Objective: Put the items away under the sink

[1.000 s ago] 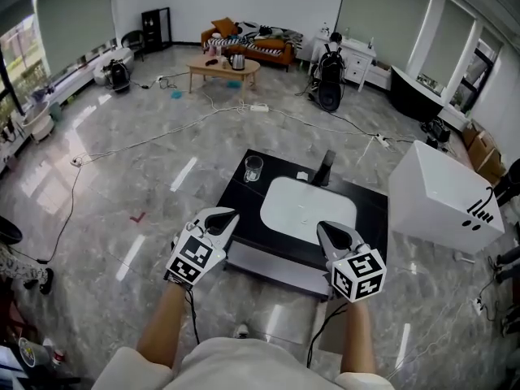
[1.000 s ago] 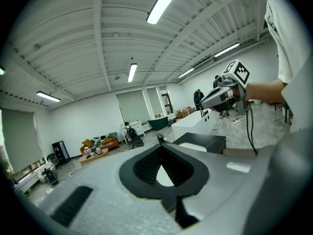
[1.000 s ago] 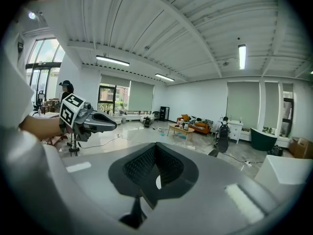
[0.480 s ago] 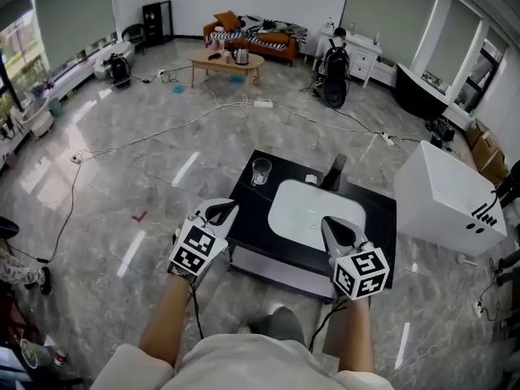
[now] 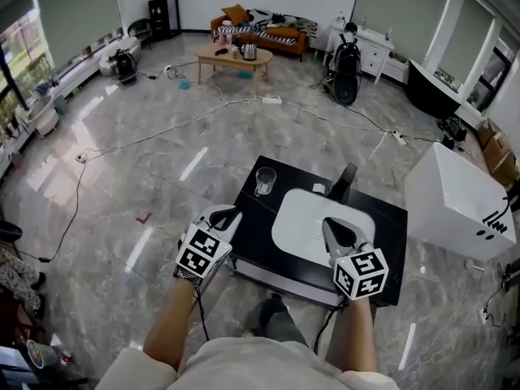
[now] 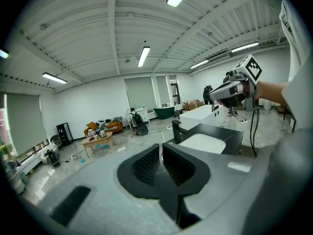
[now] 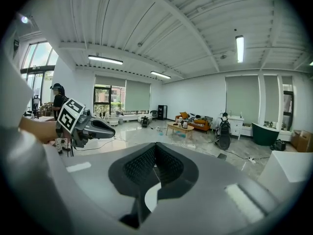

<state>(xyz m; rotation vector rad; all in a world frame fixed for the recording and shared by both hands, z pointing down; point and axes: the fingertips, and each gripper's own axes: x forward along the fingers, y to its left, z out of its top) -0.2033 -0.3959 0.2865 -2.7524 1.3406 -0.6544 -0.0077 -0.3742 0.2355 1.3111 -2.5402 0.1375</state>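
Left gripper (image 5: 230, 212) is just being opened slightly, empty; right gripper (image 5: 329, 224) is being held closed, empty; glass (image 5: 264, 180) beside basin (image 5: 305, 218), contents unclear.

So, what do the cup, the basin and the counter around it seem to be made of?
The cup looks like clear glass: the dark top shows through it. The basin seems glazed white ceramic, smooth with a soft sheen, though it could be resin. The counter is matte black, perhaps painted board or stone; the view cannot settle which.
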